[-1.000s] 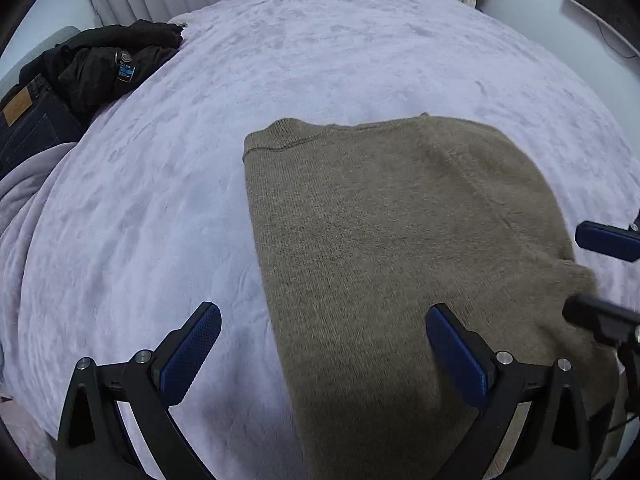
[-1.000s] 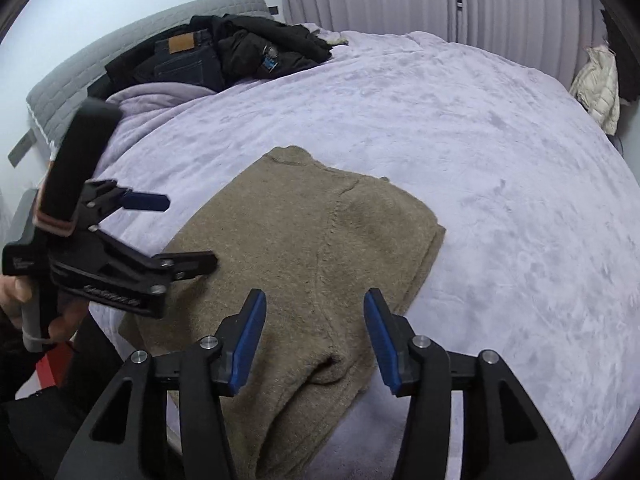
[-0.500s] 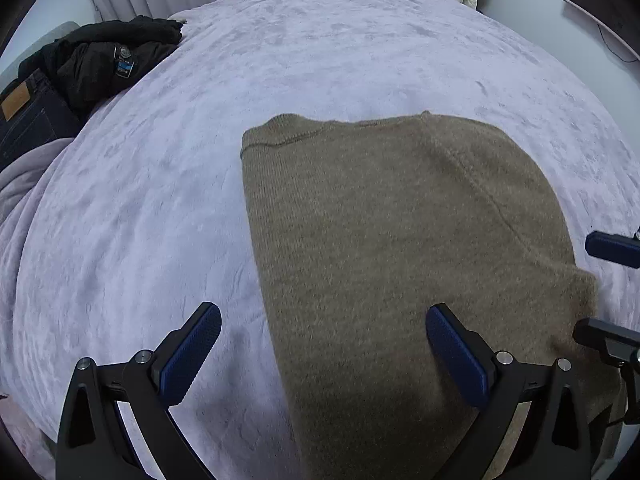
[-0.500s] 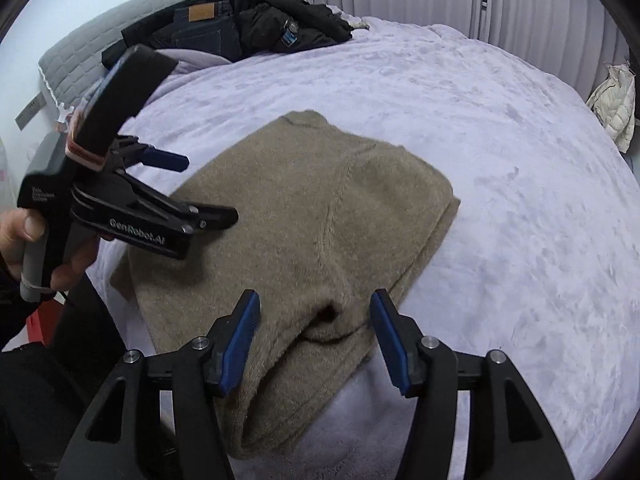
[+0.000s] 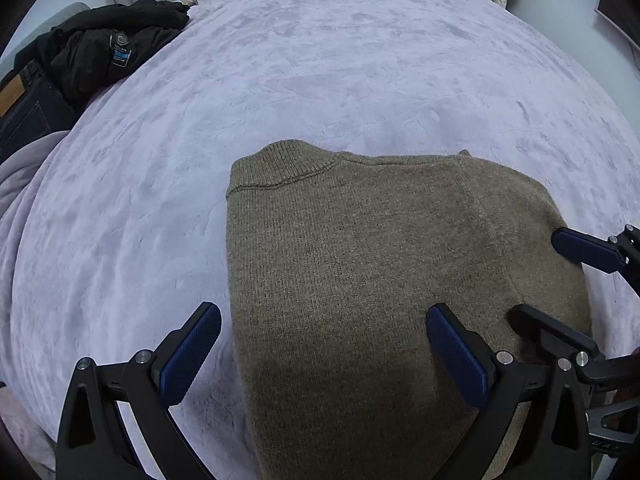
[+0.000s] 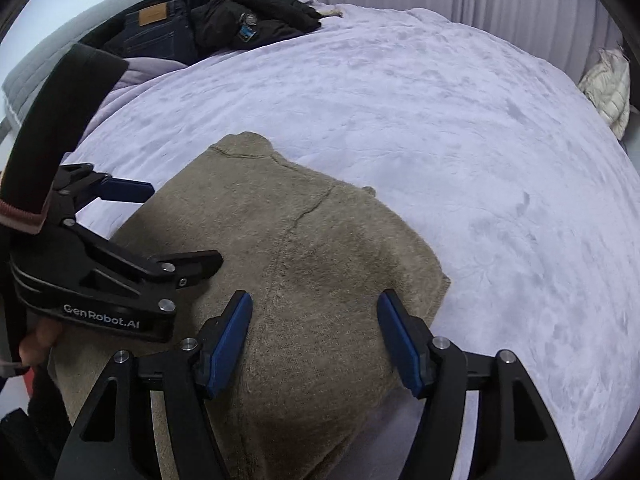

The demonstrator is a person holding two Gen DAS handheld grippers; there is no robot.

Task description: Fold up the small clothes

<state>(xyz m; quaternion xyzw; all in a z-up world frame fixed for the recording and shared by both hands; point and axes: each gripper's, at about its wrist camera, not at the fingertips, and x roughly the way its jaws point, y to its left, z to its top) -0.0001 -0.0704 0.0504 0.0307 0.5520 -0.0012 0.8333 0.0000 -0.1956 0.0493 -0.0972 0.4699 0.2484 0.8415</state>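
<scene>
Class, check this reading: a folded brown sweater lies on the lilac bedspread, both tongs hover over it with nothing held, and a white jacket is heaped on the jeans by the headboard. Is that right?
One detail is wrong. The jacket heaped on the jeans is black, not white, as the right wrist view shows. The rest stands: the brown sweater lies folded on the lilac bedspread, and the left tongs and right tongs hold nothing; the right jaws are opening.

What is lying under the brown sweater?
The brown sweater lies folded on the lilac blanket. Whatever else might be beneath it is covered.

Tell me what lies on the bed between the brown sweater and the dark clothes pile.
Nothing: between the sweater and the clothes pile only bare lilac blanket shows, in both wrist views.
</scene>
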